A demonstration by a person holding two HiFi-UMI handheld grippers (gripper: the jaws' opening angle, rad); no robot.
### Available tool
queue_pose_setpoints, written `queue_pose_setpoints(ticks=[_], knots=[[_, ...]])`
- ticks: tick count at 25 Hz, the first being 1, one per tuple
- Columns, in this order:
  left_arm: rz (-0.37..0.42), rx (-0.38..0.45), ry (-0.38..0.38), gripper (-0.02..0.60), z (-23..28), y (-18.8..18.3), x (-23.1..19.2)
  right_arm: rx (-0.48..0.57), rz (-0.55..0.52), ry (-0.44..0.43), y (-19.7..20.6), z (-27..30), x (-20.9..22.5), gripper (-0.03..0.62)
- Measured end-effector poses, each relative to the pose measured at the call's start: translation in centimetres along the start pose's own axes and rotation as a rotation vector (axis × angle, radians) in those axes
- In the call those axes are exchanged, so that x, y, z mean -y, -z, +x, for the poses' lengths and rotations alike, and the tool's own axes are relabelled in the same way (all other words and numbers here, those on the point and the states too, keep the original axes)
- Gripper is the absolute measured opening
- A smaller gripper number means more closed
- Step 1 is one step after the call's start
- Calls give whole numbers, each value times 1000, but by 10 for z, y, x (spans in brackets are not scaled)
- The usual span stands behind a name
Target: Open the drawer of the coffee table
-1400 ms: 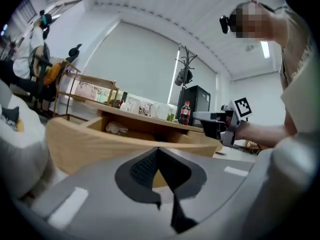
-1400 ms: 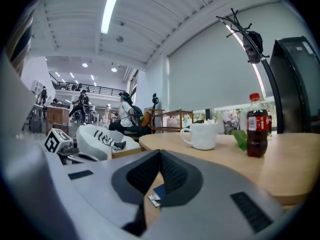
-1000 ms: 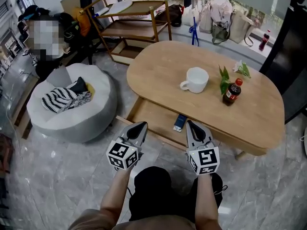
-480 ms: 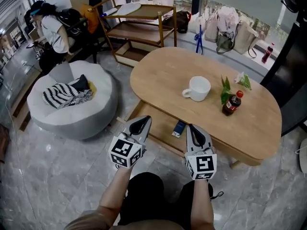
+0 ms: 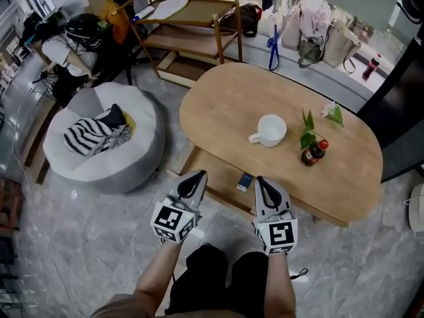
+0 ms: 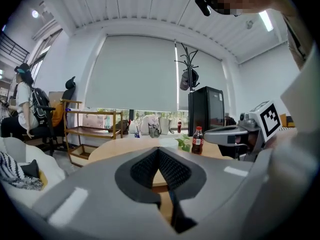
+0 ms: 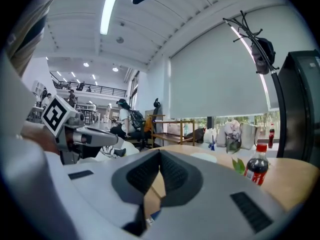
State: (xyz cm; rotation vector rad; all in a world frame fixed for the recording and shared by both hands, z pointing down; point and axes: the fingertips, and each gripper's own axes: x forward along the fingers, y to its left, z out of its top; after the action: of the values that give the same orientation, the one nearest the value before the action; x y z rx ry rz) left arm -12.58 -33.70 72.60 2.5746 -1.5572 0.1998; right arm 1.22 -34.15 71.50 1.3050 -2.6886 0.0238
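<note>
We are holding the left gripper (image 5: 194, 179) and the right gripper (image 5: 263, 183) clenched and empty, short of the oval light-wood coffee table (image 5: 225, 105), so we are judging the approach to be in hand. The low wooden drawer (image 5: 213, 166) is showing under the near edge at twelve o'clock, with a small blue box (image 5: 244, 181) lying in it. Next we are needing parted jaws on its front. A grey round pouf (image 5: 99, 171) is crowding ten o'clock, while a white mug (image 5: 270, 130) and a red-capped cola bottle (image 5: 313, 152) are standing clear on top

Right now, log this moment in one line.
left gripper: shut, empty | right gripper: shut, empty | coffee table: untouched; mug, bottle on top
</note>
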Motion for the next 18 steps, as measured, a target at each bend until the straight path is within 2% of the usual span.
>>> queue_pose_setpoints(ticks=[4,9,14,18], knots=[[17,-61,30,6,-9,-42,16,-49,14,-29,-46,-16,1,5],[26,-90,32,6,-38,-119,26,-95,13,-70,-109,-40,-7,5],[40,-128,10,6,-76,-191,31,-109,18,-87,-187,-65,-13,5],[15,-140,-1,6,-103,-254,42,-111,10,-91,-260,-86,-13,5]])
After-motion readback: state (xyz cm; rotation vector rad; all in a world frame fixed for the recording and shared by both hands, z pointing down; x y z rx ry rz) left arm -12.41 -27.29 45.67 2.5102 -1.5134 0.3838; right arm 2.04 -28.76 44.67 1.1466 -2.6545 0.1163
